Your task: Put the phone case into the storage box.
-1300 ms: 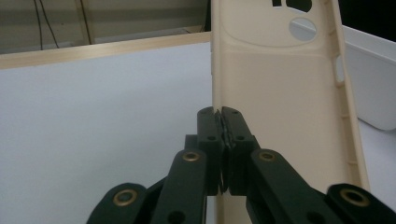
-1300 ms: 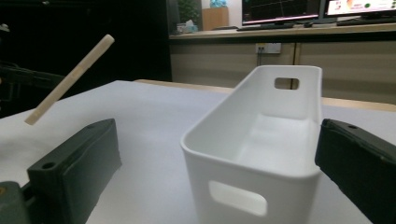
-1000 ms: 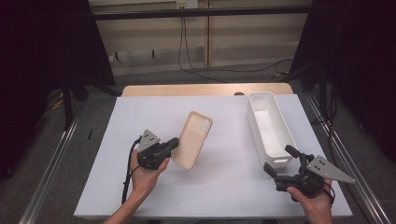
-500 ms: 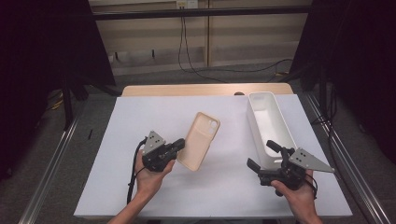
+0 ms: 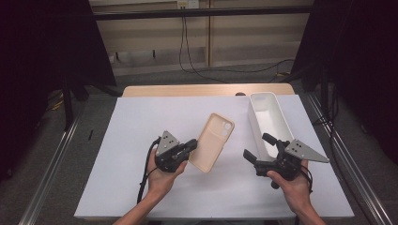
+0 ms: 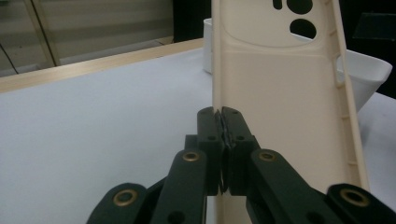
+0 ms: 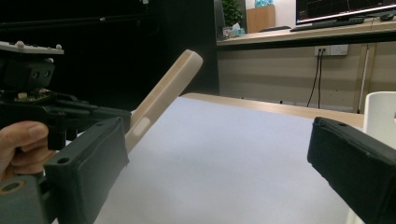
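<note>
A beige phone case (image 5: 214, 140) is held tilted above the white table sheet (image 5: 141, 122), its camera cutouts at the far end. My left gripper (image 5: 190, 149) is shut on its near long edge; the left gripper view shows both jaws pinching the rim of the phone case (image 6: 280, 93). My right gripper (image 5: 259, 146) hangs open to the right of the case, jaws wide apart and pointing left, with nothing between them. In the right gripper view the phone case (image 7: 163, 98) slants up at the left, held by the left gripper (image 7: 107, 116).
A long white bin (image 5: 272, 123) stands on the right side of the table, just behind my right gripper, and looks empty. The sheet's front edge lies close under both hands. Metal rails run along both sides of the table.
The left gripper has carried the phone case a little right and forward. The right gripper has moved left toward the case and turned its open jaws to face it.
</note>
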